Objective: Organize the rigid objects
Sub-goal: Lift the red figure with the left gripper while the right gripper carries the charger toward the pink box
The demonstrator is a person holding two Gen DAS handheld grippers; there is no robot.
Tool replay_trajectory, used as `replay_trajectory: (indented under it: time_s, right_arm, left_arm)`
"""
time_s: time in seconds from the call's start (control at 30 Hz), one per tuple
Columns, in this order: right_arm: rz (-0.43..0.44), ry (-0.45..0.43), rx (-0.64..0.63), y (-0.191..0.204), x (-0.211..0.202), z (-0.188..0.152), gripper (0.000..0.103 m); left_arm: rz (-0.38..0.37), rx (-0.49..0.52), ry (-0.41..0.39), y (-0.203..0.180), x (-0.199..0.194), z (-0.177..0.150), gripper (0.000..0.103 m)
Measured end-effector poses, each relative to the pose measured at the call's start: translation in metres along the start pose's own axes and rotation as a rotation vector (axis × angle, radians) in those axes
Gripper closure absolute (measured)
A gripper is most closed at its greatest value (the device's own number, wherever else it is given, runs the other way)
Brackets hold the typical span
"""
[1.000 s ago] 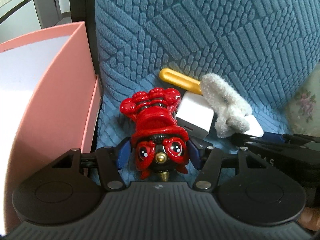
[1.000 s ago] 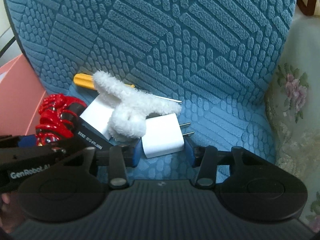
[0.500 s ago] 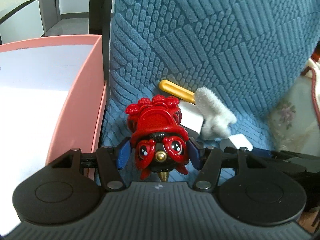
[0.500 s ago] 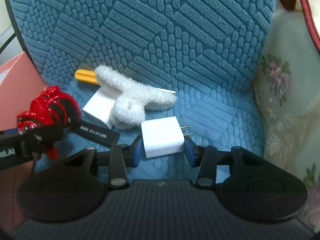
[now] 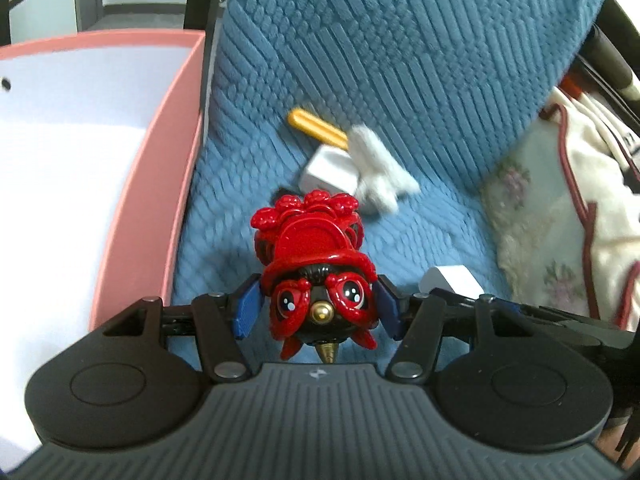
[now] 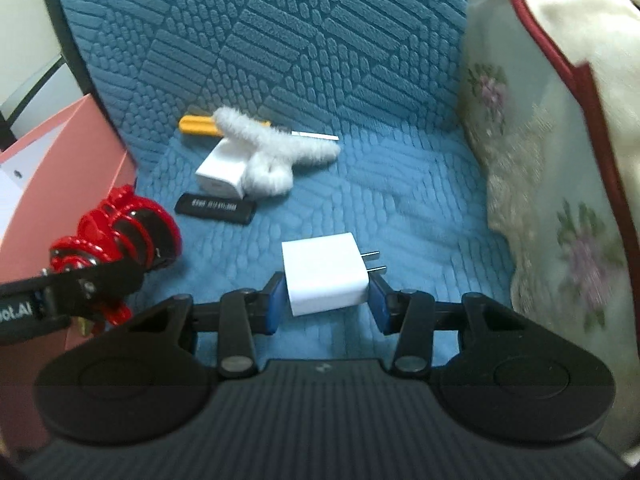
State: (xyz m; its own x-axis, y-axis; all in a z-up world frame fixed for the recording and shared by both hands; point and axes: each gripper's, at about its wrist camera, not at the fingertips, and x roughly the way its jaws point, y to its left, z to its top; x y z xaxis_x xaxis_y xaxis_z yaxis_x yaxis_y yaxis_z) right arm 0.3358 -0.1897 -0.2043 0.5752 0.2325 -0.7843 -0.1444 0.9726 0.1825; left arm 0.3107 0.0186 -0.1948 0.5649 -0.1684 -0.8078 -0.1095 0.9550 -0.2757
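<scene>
Left wrist: glossy red figurine (image 5: 316, 276), black face

You're getting soft, even daylight with faint shadows. Motion blur is smearing the fluffy white item (image 5: 378, 172) and the floral cushion (image 6: 568, 216). Fisheye distortion is bending the pink box (image 5: 168, 184) rim at the edges, and its white lining is glaring brightly.

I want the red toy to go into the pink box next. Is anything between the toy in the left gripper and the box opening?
Nothing visible does. The left gripper holds the red toy right beside the pink box, whose near wall is the only thing to clear; what shows of its white interior looks bare.
</scene>
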Motion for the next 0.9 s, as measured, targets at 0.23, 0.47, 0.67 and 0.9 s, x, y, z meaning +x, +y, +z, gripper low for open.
replay_trajectory:
  time_s: [0.23,0.47,0.67,0.9]
  right_arm:
    - [-0.012,0.0,0.057,-0.011,-0.019,-0.023,0.056]
    - [-0.017,0.015,0.095,-0.016,-0.017,-0.027,0.056]
    - [-0.017,0.003,0.068,-0.015,-0.008,-0.03,0.056]
    - [0.003,0.042,0.085,-0.017,-0.001,-0.034,0.056]
  left_arm:
    - [-0.007,0.019,0.072,-0.004,-0.005,-0.033,0.038]
    - [-0.005,0.026,0.083,-0.006,-0.001,-0.034,0.036]
    - [0.008,0.051,0.073,-0.01,0.003,-0.032,0.036]
    - [0.014,0.108,0.092,-0.013,0.003,-0.042,0.026]
